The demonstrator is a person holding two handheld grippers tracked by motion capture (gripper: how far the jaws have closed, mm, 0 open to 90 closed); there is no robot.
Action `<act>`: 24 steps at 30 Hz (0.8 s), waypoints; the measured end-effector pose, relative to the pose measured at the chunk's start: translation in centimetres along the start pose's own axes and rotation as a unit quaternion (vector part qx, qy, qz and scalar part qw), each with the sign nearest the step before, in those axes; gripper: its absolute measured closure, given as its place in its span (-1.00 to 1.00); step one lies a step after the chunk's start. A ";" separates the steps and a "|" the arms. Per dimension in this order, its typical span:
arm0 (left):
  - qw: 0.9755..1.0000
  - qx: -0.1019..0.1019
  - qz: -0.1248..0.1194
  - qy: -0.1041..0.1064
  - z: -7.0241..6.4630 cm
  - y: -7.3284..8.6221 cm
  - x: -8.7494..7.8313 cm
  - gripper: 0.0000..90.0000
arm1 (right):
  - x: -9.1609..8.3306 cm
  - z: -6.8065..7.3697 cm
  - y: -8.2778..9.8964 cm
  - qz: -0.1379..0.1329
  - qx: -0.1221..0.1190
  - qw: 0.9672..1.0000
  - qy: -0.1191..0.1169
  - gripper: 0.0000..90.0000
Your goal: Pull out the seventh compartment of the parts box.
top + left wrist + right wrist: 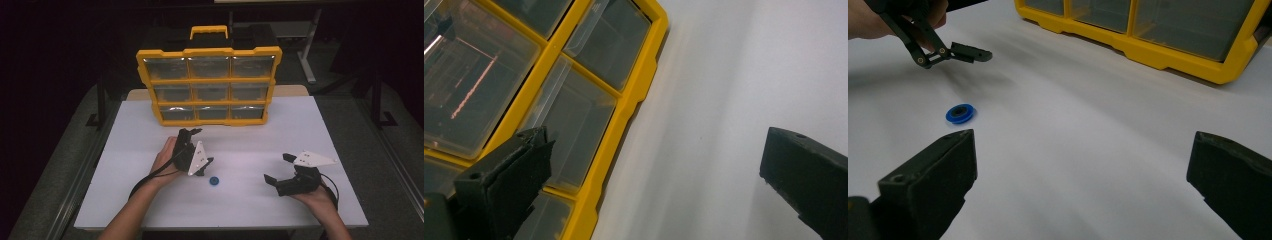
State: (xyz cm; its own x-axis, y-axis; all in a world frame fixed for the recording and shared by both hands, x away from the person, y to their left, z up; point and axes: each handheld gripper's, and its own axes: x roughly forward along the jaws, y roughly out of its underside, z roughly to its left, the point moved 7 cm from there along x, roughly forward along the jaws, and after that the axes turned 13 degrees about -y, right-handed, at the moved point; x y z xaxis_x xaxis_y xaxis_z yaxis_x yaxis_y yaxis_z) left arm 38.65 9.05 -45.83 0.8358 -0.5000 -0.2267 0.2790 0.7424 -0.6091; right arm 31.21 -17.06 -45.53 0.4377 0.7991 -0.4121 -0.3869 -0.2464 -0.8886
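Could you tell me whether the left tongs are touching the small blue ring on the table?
Apart. In the right gripper view, bare white table lies between the left tongs and the blue ring.

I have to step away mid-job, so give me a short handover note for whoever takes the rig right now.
Left gripper: open, holding nothing, raised over the white table and aimed at the yellow drawer organizer.
Right gripper: open, holding nothing, at the table's right side, facing the blue ring.
Things: the blue ring lies flat on the table, just in front of the left gripper and apart from both grippers. The organizer stands upright at the far edge, and all nine clear drawers look closed.
Done: nothing that shows; the ring is ungripped.
Left: probably pick up the ring, open a drawer and put it in.
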 end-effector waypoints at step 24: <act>0.998 0.067 0.005 -0.019 -0.2 0.1 0.0 -1.00 | 0.0 0.0 0.0 0.001 -0.001 1.000 0.000 -1.00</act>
State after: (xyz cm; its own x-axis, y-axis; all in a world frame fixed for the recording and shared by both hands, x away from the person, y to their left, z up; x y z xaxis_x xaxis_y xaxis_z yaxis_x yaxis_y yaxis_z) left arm 38.57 9.07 -45.99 0.8560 -0.4761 -0.2015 0.3283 0.8017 -0.4996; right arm 31.22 -17.09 -45.55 0.4376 0.7985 -0.4134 -0.3858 -0.2485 -0.8885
